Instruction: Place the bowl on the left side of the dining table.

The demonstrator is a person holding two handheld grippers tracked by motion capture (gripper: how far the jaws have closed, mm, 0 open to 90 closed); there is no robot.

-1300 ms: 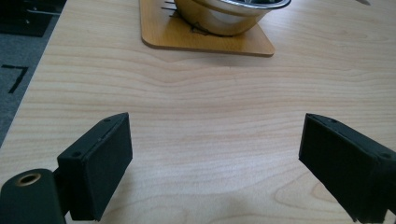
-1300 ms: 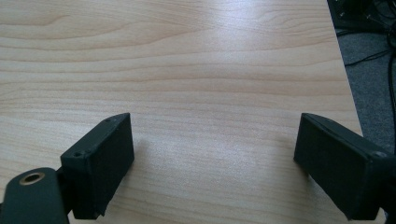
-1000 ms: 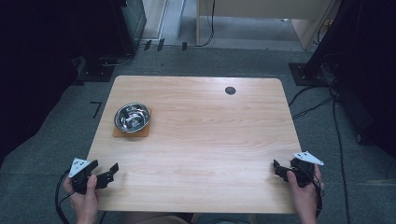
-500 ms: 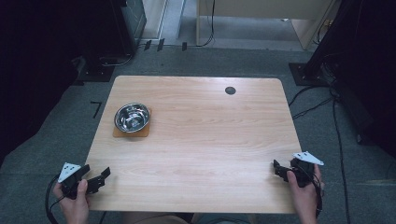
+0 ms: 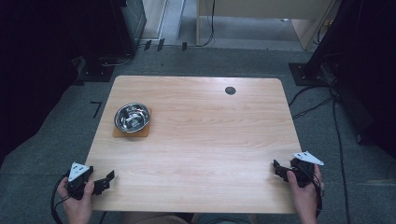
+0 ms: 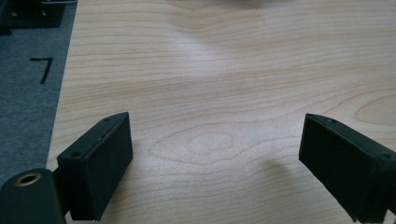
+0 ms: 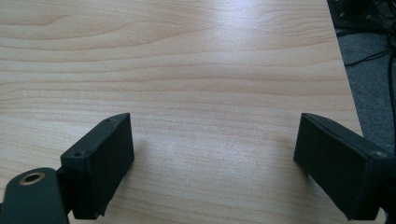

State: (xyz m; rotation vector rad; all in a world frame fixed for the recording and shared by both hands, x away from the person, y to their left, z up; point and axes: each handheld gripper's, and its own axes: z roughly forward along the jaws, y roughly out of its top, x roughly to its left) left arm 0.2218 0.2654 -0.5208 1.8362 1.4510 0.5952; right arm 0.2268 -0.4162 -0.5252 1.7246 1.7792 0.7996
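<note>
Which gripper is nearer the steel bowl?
Left. The left gripper sits at the table's near-left corner, below the steel bowl; the right gripper is at the near-right corner.

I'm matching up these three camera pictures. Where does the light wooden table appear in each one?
High view: the light wooden table sits mid-picture, with all four rounded corners visible.
Left gripper view: the table lies under the open left gripper, its edge running down the picture's left side.
Right gripper view: the table lies under the open right gripper, its edge at the picture's right.
Shared landmark: the grey floor bordering the table's edge.
</note>
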